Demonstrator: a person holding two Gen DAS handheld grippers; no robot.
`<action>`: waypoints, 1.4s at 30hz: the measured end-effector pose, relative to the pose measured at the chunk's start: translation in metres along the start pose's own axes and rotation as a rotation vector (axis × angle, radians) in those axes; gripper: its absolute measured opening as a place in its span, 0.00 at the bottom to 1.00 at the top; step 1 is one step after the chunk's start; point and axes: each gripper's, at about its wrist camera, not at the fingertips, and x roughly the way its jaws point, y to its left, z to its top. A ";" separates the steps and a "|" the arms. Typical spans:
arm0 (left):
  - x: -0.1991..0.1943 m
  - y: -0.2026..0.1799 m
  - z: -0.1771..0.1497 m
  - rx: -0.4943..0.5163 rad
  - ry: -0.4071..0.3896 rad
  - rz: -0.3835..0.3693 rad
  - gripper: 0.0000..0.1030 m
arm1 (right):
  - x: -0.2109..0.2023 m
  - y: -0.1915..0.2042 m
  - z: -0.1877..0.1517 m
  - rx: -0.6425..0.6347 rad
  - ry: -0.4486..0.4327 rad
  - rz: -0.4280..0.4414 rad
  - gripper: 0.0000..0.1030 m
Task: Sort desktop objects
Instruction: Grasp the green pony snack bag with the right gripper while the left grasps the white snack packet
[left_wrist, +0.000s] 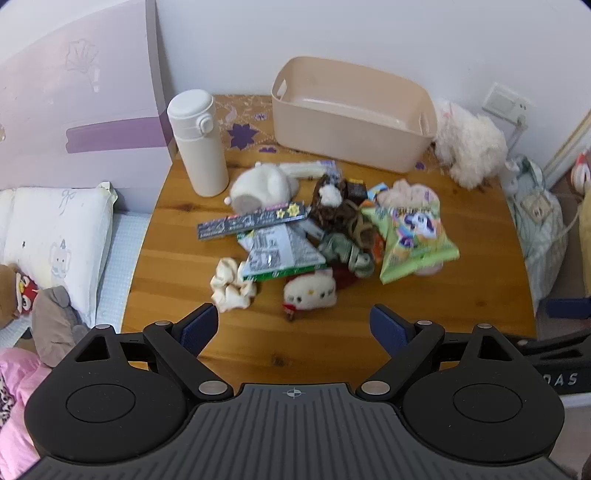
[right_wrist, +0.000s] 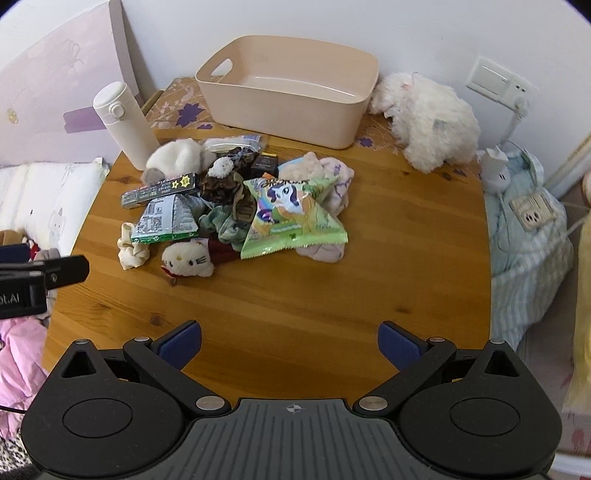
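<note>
A pile of small objects lies mid-table: a green snack bag (left_wrist: 413, 236) (right_wrist: 291, 214), a silver-green packet (left_wrist: 280, 251) (right_wrist: 166, 221), a long dark box (left_wrist: 255, 219) (right_wrist: 159, 192), a white cat plush (left_wrist: 310, 291) (right_wrist: 188, 258), a cream scrunchie (left_wrist: 231, 284) (right_wrist: 133, 251), a white fluffy toy (left_wrist: 262, 186) (right_wrist: 173, 158) and dark hair ties (left_wrist: 340, 210). An empty beige bin (left_wrist: 351, 114) (right_wrist: 288, 92) stands behind. My left gripper (left_wrist: 293, 328) is open and empty, just short of the cat plush. My right gripper (right_wrist: 290, 345) is open and empty over bare wood.
A white bottle (left_wrist: 199, 144) (right_wrist: 125, 125) stands upright at the back left. A fluffy white plush (left_wrist: 469, 147) (right_wrist: 428, 118) sits right of the bin. The wooden table (left_wrist: 184, 236) (right_wrist: 388, 266) has a bed with a pillow (left_wrist: 55, 236) left and bedding (right_wrist: 528, 236) right.
</note>
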 end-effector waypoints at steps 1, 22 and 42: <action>0.002 -0.002 0.002 -0.003 -0.002 0.001 0.88 | 0.002 -0.002 0.003 -0.004 0.000 0.004 1.00; 0.071 0.015 0.033 0.020 0.039 0.048 0.88 | 0.067 -0.001 0.057 -0.012 -0.067 -0.012 1.00; 0.177 0.010 0.064 0.085 0.072 -0.002 0.88 | 0.138 -0.003 0.093 0.059 -0.032 -0.112 0.98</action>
